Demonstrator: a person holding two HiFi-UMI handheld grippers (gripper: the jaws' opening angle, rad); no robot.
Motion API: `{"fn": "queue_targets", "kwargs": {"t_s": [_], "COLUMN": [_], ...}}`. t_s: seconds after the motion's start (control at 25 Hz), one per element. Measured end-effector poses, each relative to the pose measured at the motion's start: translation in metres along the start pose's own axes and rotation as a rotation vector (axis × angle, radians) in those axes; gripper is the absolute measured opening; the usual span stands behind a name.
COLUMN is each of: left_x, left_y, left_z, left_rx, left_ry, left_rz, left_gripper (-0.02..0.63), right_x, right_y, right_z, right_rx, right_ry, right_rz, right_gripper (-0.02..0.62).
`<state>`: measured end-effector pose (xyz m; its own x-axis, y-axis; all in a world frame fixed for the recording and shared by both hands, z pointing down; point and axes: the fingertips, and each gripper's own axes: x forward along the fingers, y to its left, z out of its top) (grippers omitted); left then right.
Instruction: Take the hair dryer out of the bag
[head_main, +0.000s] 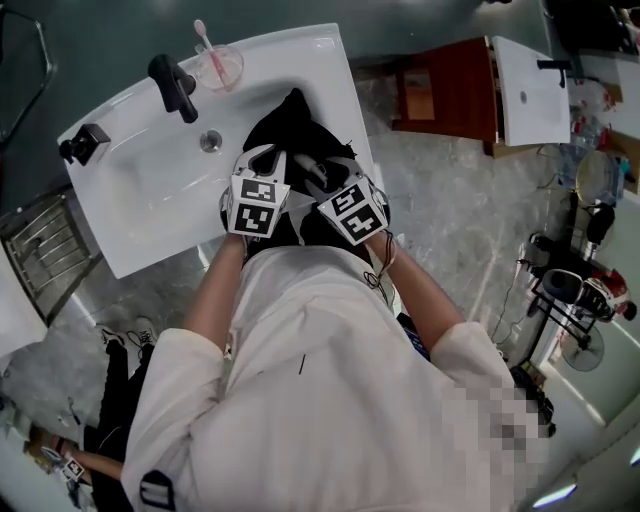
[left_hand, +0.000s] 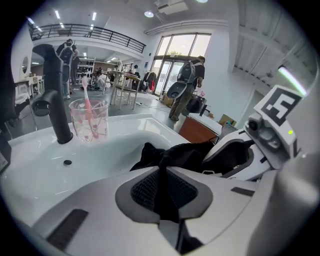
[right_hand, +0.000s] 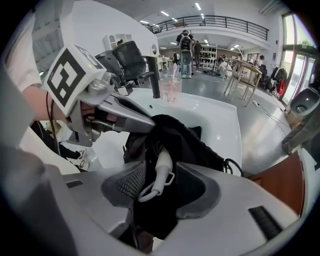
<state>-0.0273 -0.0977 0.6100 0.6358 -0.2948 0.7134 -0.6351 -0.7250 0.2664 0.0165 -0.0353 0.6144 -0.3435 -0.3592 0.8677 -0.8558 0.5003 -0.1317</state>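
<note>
1. Grey stone-patterned floor surrounds a white ceramic washbasin (head_main: 150, 190), and a person in a pale shirt leans over its near edge.
2. At the basin's far rim stand a matte black tap (head_main: 175, 88) and a clear plastic cup (head_main: 218, 65) holding a pink toothbrush (head_main: 203, 38).
3. A black fabric drawstring bag (head_main: 290, 125) lies slumped over the right side of the basin, partly in the bowl.
4. The left gripper (left_hand: 162, 175) is almost closed, with its jaws pinching a fold of the bag's black cloth between the pads.
5. The right gripper (right_hand: 159, 182) sits just beside the left one, its jaws held apart at the bag's mouth and clamping nothing.
6. Between the right jaws lies the white plastic hair dryer (right_hand: 161, 167). Only its rounded cord end with a thin hanging loop pokes out, and the rest is hidden inside the bag.
7. The loop rests close to one dark pad; I cannot tell whether it touches.
</note>
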Motion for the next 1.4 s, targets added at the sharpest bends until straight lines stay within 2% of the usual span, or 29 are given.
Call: {"fn": "queue_targets", "kwargs": {"t_s": [0.2,0.48,0.68,0.92,1.2,1.4], "left_x": [-0.008,-0.013,-0.012,-0.013,-0.014,-0.015], "left_y": [-0.001,0.0,-0.003,-0.003,0.002,-0.004], "left_z": [-0.007,-0.018,-0.026,-0.028,-0.031,-0.022], "left_rx": [-0.035,-0.094,-0.15,-0.182,-0.17,-0.123], "left_ry": [-0.001,0.002,0.01,-0.002,0.027,0.016], "left_rz": [-0.04,-0.023,0.022,0.057,0.097,0.064], "left_gripper": [0.052,0.051,0.049,0.049,0.049,0.049], "right_x": [0.013,0.04,0.055,0.063,0.052,0.033], "right_y": [0.001,-0.004,-0.009,-0.013,-0.014,-0.021], "right_z": [-0.001,-0.014,-0.016,-0.016,-0.005,0.003], "right_rx": [-0.007,0.01,-0.062,-0.178,-0.147,-0.042], "right_ry": [0.062,0.133,0.18,0.259,0.24,0.233], "right_rz": [0.032,0.069,0.062,0.062,0.137,0.203], "right_gripper": [0.212,0.215,0.21,0.167,0.149,0.147]}}
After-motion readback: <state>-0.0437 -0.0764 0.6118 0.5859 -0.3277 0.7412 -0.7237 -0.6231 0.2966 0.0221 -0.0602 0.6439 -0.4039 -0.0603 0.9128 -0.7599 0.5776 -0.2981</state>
